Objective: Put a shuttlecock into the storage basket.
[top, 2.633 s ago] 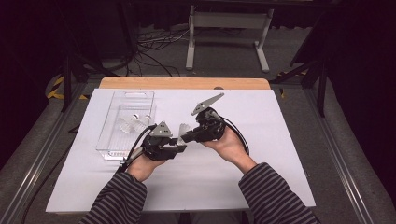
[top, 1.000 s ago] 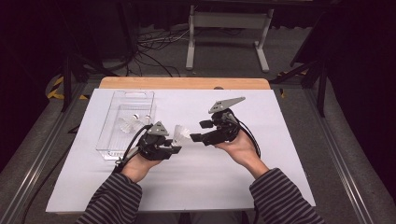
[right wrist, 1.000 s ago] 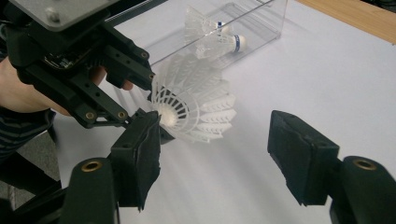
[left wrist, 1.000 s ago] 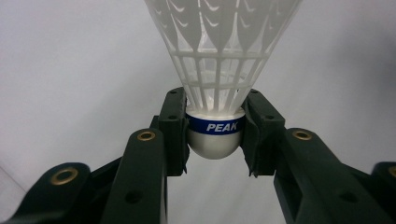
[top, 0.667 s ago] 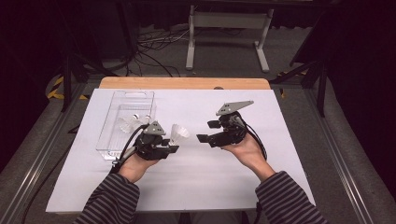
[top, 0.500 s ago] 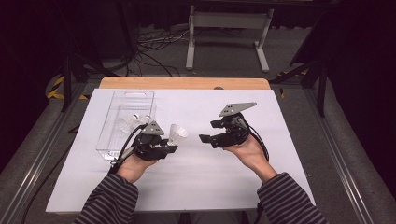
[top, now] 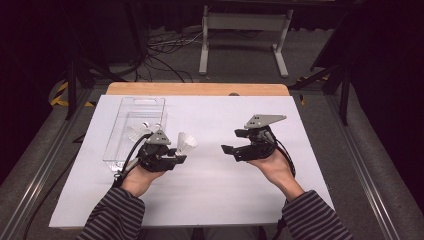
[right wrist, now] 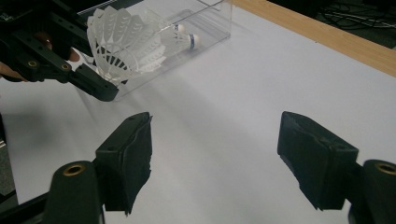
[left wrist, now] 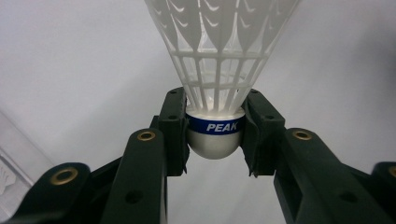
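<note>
Once drawn off to the right, stands well apart now: black two-jaw right gripper (top: 233, 141), jaws just spread wide with nothing between them but bare sheet. Looks like a handover finished, or a release after steadying. Leaves the load to the black left gripper (top: 176, 156), jaws partly closed and pressed on either side of the rounded base of the white plastic shuttlecock (top: 186, 143) with the blue band, skirt pointing away from the hand, held above the worktop just right of the box. Suggests one hand alone can carry on from here, probably toward the box.

Beyond, a dark room with grey carpet, a tangle of black cables (top: 165, 47) and a white metal stand (top: 245, 22). Nearer, a worktop under a white sheet (top: 225, 200), with a pale wooden edge (top: 200, 89) at the far side. At the left, a clear plastic rectangular box (top: 142, 101) holding more white shuttlecocks (top: 137, 131).
</note>
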Available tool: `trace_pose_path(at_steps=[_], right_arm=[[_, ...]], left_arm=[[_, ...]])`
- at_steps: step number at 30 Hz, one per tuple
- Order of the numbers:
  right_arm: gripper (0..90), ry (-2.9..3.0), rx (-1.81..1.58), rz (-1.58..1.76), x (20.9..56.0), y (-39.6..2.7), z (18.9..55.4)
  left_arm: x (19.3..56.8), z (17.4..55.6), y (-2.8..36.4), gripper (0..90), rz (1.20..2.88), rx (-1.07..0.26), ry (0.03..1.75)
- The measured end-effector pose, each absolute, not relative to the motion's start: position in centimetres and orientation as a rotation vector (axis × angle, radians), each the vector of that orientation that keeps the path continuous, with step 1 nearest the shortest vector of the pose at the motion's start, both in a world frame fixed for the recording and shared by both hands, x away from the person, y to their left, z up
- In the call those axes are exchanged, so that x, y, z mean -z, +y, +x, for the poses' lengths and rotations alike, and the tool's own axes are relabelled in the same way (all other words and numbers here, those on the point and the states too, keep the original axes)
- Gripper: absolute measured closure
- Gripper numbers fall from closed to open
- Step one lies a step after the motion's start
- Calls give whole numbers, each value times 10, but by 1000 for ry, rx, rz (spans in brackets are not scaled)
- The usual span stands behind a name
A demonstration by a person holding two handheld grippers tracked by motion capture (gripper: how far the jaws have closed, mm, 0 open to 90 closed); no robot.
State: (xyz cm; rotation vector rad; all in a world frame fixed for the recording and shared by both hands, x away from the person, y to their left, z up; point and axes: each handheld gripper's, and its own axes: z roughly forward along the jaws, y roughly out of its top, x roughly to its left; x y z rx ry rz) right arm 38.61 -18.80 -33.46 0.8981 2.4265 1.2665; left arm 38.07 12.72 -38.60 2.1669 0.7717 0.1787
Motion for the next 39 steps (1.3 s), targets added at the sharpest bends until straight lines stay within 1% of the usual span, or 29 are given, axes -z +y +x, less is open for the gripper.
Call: trace_pose_path(at_steps=[11, 20, 24, 39], right_arm=[[258, 2366, -1271, 926, 341, -207, 376], [224, 2297, -1284, 964, 347, -223, 368], [205, 2270, -1268, 983, 351, -229, 365], [188, 2176, -1269, 1073, 370, -254, 354]], left_arm=[[384, 379, 133, 654, 2151, -181, 787], [383, 378, 139, 654, 2143, -188, 796], [382, 378, 141, 654, 2139, -187, 801], [378, 377, 156, 654, 2117, -198, 832]])
